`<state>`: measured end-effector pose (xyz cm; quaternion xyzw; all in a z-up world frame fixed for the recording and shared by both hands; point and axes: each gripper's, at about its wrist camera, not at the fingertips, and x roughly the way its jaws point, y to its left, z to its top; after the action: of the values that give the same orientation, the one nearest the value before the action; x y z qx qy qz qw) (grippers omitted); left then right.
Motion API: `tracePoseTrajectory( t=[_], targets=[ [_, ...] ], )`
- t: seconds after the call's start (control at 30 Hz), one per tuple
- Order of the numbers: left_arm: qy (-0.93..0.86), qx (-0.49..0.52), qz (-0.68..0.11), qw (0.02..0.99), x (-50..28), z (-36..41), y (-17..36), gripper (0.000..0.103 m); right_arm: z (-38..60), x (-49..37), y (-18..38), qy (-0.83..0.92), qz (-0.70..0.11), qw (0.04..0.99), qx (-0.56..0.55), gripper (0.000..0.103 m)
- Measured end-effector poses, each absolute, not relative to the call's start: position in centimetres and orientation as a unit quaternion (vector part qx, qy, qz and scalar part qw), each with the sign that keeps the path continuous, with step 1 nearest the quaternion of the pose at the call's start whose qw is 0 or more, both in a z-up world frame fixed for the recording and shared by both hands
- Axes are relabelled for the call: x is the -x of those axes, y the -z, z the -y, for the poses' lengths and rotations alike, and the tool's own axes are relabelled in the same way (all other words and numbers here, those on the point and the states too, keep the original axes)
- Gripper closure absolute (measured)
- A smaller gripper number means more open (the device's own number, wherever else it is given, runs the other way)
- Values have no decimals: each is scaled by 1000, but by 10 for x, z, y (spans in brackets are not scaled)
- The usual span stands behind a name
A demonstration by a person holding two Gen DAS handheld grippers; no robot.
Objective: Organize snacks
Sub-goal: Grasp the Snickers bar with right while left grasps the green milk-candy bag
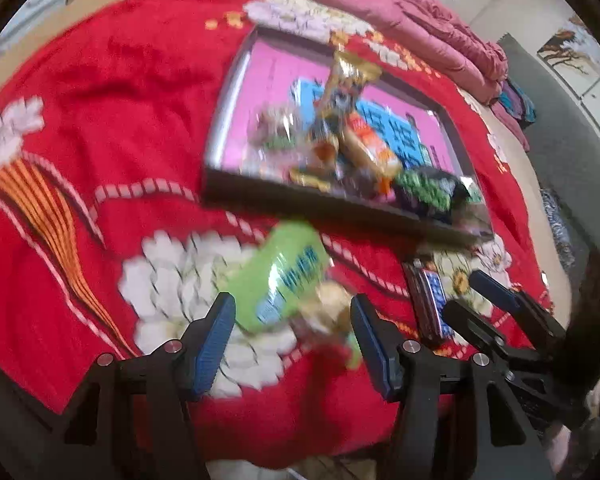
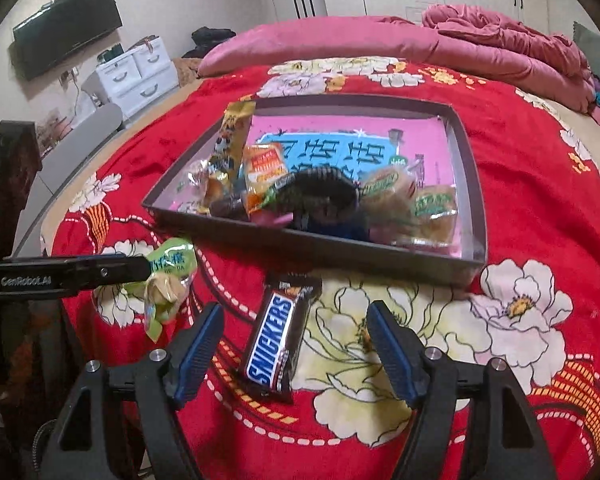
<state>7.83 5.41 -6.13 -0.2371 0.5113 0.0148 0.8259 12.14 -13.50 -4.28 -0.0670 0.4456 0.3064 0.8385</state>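
Grippers both wide, gripping nothing. My right gripper (image 2: 294,346) straddles the Snickers bar (image 2: 274,344) on the red blanket (image 2: 520,200); left gripper (image 1: 292,334) over green snack packet (image 1: 284,272), near the box (image 2: 466,160).

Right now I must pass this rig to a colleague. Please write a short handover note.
Left gripper: open, above the green snack pack, not gripping it.
Right gripper: open, the Snickers bar lies between its fingers, not gripped.
Both snacks lie on the red blanket, in front of the box.
Done: several snacks already in the box.
Left: put these two inside.
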Motion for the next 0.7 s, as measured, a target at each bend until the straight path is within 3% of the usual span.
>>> tracePoseTrajectory(
  t=[0.27,0.5,0.6,0.63,0.7],
  targets=[
    [-18,247,-518,819,-81,-38,74,36,120,-118,60,-310,-464,823,108,49],
    [-26,221,-518,826,-97,-20,78,35,110,-117,69,-310,-463,819,135,54],
    [-25,212,-517,829,-105,-14,81,35,109,-118,69,-309,-462,819,142,65],
    [-25,206,-519,829,-107,-12,81,39,109,-118,69,-308,-460,820,144,71],
    [-30,183,-521,833,-111,-7,82,57,109,-118,67,-308,-457,821,147,73]
  ],
)
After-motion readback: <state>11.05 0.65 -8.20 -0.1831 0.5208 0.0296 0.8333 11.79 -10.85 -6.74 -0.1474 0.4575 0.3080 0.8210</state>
